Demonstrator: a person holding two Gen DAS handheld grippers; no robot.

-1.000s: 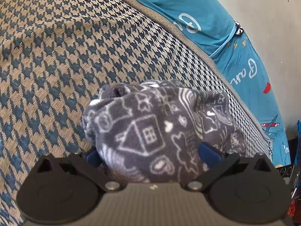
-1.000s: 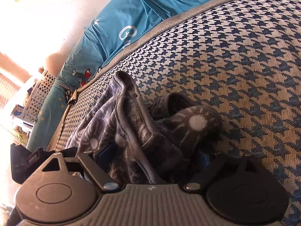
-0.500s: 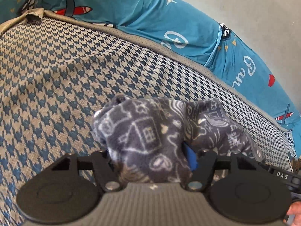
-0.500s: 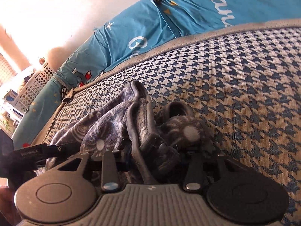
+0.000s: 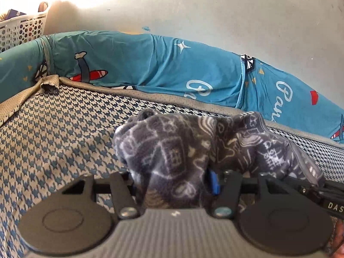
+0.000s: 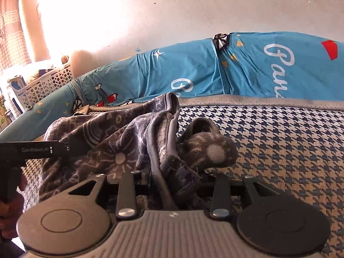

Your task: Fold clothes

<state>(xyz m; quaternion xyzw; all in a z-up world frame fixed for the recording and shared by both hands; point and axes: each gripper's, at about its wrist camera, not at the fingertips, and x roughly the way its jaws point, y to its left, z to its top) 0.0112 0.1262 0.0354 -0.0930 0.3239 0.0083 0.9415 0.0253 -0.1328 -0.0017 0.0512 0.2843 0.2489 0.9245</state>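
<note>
Both claws, left gripper [image 5: 175, 179] and right gripper [image 6: 175, 182], are closing on the bunched grey doodle-print fleece garment [image 5: 193, 148] near the houndstooth mattress [image 5: 64, 133] middle, probably to spread it flat.

Fuzzy, matt fleece on the grey printed garment [image 5: 176, 148]; coarse woven houndstooth cloth on the mattress cover [image 5: 60, 137]; smooth, faintly sheeny blue fabric on the bumper pad [image 5: 150, 64]; perforated white plastic for the basket [image 6: 46, 83]; matt, slightly specked plaster on the wall [image 5: 215, 15].
</note>
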